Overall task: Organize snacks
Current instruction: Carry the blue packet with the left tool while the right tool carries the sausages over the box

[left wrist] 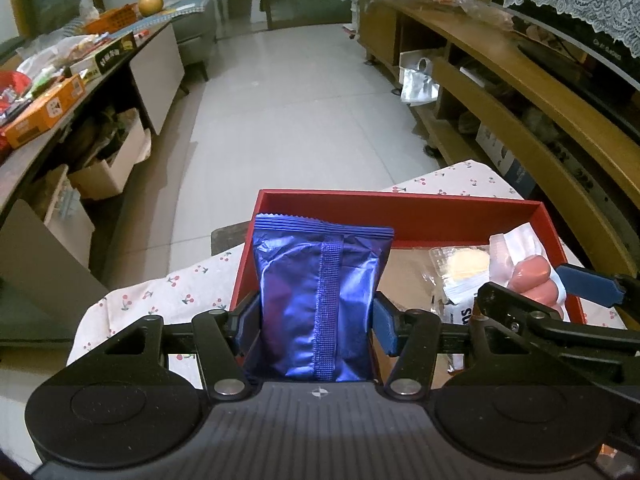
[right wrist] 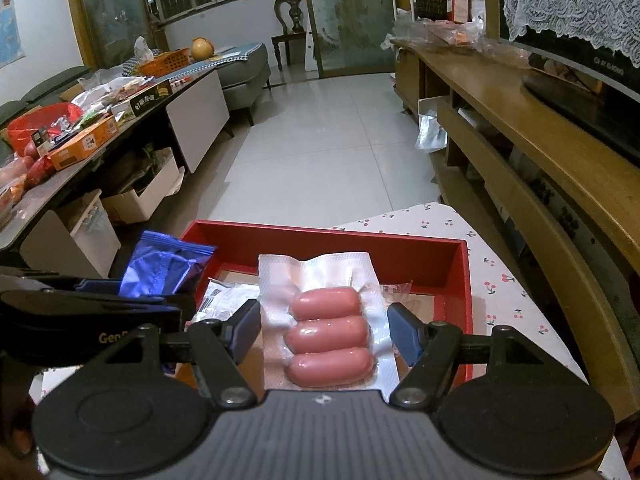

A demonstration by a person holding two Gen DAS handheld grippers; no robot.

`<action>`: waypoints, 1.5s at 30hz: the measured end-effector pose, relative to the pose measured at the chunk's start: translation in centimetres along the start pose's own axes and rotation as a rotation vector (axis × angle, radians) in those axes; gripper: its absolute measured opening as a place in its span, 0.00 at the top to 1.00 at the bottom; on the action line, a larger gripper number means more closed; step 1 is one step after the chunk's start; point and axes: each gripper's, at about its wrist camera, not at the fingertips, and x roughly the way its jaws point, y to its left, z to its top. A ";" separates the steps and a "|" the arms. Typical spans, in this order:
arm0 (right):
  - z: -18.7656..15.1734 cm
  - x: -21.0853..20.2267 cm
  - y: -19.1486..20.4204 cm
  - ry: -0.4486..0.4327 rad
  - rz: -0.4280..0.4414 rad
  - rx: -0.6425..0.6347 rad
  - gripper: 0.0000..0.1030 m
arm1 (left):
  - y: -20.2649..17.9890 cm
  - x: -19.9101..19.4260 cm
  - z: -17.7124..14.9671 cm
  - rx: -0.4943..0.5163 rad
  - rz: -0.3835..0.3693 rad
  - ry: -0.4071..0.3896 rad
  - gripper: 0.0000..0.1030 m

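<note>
My left gripper (left wrist: 316,316) is shut on a blue foil snack packet (left wrist: 320,300), held upright over the left edge of the red tray (left wrist: 400,208). My right gripper (right wrist: 324,332) is shut on a clear vacuum pack of three pink sausages (right wrist: 328,336), held over the tray (right wrist: 320,236). The sausage pack (left wrist: 532,276) and right gripper also show at the right of the left wrist view. The blue packet (right wrist: 160,268) shows at the left of the right wrist view. Clear wrapped snacks (left wrist: 460,268) lie on the tray's brown floor.
The tray rests on a cherry-print cloth (right wrist: 500,280). A long dark table (right wrist: 100,140) with boxes and snacks stands at the left. A wooden cabinet (right wrist: 540,140) runs along the right. Tiled floor (right wrist: 320,140) lies between them.
</note>
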 end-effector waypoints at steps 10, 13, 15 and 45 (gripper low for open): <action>0.0 1.3 0.0 0.009 -0.010 0.003 0.25 | 0.0 0.8 0.0 -0.004 0.010 0.011 0.39; 0.0 1.5 0.0 0.012 -0.011 0.002 0.25 | -0.1 1.1 0.0 -0.005 0.016 0.014 0.39; -0.1 1.6 0.0 0.015 -0.013 0.003 0.25 | -0.2 1.3 0.0 -0.005 0.017 0.018 0.39; -0.6 3.3 0.2 0.048 -0.037 -0.010 0.25 | -0.2 3.1 -0.6 -0.007 0.046 0.058 0.39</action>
